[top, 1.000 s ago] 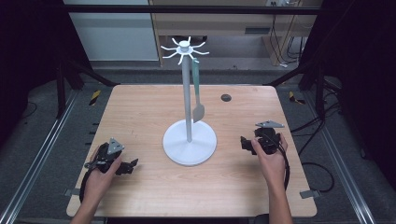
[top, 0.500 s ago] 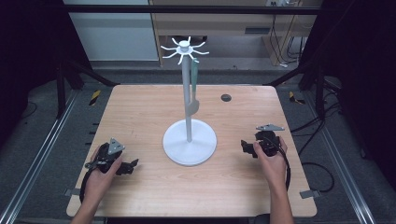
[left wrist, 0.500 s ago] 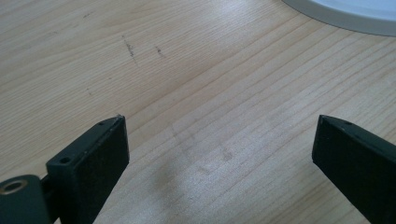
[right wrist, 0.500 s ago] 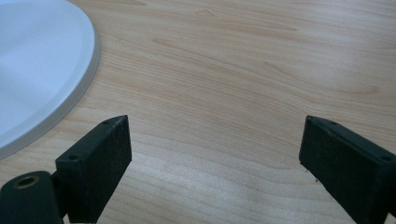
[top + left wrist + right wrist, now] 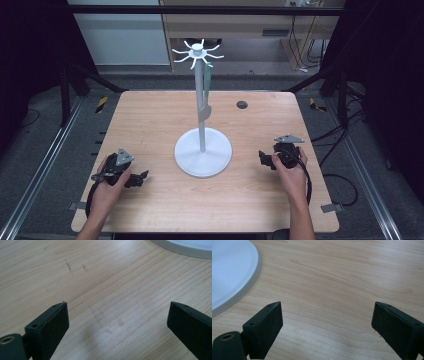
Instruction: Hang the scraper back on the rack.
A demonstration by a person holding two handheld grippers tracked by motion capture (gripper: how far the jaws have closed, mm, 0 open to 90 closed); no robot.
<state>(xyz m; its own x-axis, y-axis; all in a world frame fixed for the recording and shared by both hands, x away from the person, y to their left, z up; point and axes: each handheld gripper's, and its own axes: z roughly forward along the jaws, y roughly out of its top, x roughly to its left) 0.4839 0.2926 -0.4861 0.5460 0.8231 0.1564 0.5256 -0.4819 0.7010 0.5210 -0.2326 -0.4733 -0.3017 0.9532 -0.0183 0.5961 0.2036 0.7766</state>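
A white stand (image 5: 202,150) with a round base and a hooked crown stood at the middle of the wooden tabletop (image 5: 150,120), a pale green utensil (image 5: 205,92) hanging along its pole. The left gripper (image 5: 137,179) rested near the front left, jaws spread wide over bare wood. The right gripper (image 5: 264,159), likewise released and empty, lay right of the base, well apart from it.
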